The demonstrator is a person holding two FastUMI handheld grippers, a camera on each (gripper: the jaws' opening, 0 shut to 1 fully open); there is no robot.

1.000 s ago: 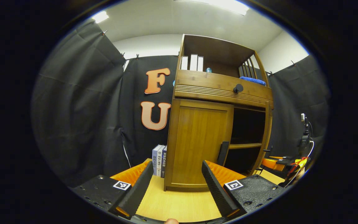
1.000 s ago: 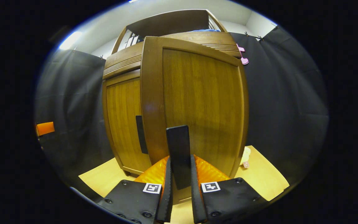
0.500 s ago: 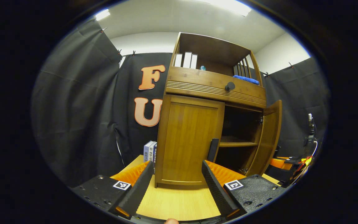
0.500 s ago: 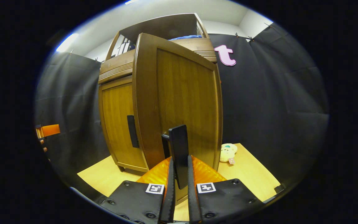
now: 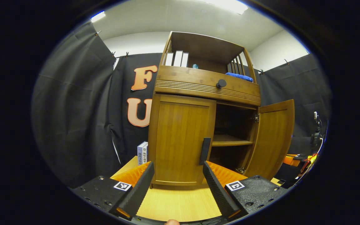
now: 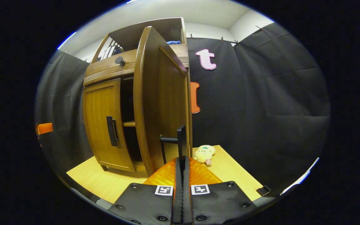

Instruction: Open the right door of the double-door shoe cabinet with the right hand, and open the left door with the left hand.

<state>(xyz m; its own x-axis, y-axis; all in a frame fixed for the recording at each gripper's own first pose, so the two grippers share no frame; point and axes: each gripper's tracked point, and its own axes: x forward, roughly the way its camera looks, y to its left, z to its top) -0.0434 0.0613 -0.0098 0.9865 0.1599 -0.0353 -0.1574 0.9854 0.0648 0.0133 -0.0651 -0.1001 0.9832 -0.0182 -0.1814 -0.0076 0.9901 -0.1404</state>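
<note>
While the left gripper (image 5: 177, 187) hangs empty with its fingers spread wide in the left gripper view, the shoe cabinet (image 5: 208, 87) stands ahead on the wooden tabletop (image 5: 177, 204). Its left door (image 5: 181, 140) is shut, and the dark bar handle (image 5: 204, 151) runs upright along the door's inner edge, just above the gap between the fingers. The right door (image 5: 273, 137) stands swung out, baring an inner shelf (image 5: 230, 142). The second step looks about to begin: the left gripper must advance, straddle that upright handle and pinch it.

In the right gripper view, the right gripper (image 6: 181, 187) is clamped tight on the right door's handle (image 6: 182, 142), whose long axis is vertical. That door (image 6: 161, 100) shows nearly edge-on, projecting toward the camera, so the first step seems all but complete. A small plush toy (image 6: 205, 153) lies on the tabletop beyond.
</note>
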